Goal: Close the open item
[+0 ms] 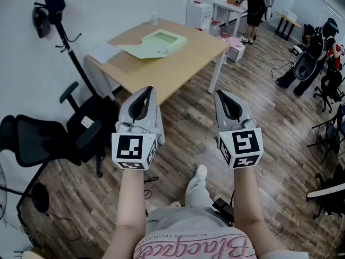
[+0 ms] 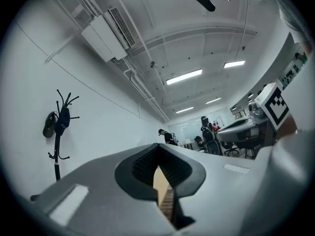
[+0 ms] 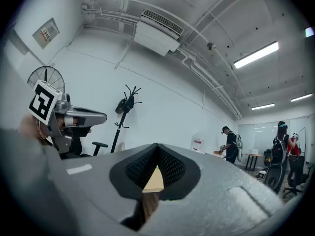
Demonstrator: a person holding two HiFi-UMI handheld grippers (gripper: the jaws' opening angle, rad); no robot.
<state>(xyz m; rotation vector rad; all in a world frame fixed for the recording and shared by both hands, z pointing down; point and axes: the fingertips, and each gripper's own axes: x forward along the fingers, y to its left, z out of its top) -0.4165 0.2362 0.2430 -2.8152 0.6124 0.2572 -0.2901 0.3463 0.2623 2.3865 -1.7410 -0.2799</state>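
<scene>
A pale green case (image 1: pixel 156 43) lies open on the wooden table (image 1: pixel 188 63), its lid spread flat to the left of its tray. Both grippers hang in the air over the floor, short of the table's near corner and side by side. My left gripper (image 1: pixel 146 90) is shut with nothing in it, its tips meeting in the left gripper view (image 2: pixel 158 149). My right gripper (image 1: pixel 221 94) is likewise shut and empty, its tips together in the right gripper view (image 3: pixel 157 149). Neither touches the case.
A white sheet (image 1: pixel 105 52) lies on the table's left end. Black office chairs (image 1: pixel 89 124) and a coat stand (image 1: pixel 58 20) stand at the left wall. Persons (image 1: pixel 253 7) and more desks and chairs fill the far right. Wood floor lies between me and the table.
</scene>
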